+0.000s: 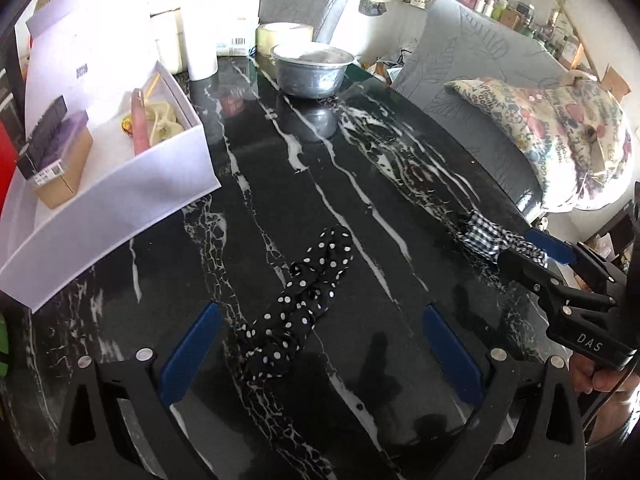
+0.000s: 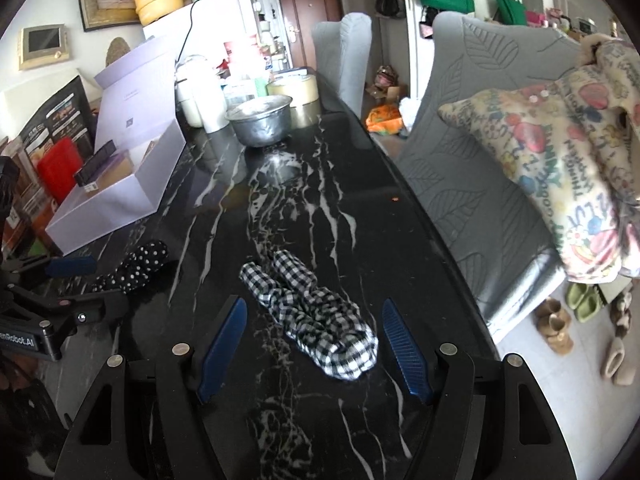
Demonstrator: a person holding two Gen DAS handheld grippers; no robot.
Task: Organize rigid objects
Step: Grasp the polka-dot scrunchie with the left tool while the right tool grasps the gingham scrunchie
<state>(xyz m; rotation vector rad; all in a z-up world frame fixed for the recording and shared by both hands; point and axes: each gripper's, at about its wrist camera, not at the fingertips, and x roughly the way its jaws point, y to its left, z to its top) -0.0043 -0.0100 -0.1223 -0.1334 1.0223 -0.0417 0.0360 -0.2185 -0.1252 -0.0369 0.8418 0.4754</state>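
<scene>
Your left gripper [image 1: 320, 356], jaws apart, straddles the polka-dot scrunchie [image 1: 298, 320] beside the white box [image 1: 132, 200]; your right gripper [image 2: 314, 344], jaws apart, straddles the gingham scrunchie [image 2: 316, 312] farther from it.

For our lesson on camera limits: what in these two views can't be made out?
- White box contents: right wrist view, near wall hides most.
- Metal bowl inside: both views, rim hides it.
- Box label print: left wrist view, too small.
- Checked scrunchie: left wrist view, partly behind right gripper.
</scene>
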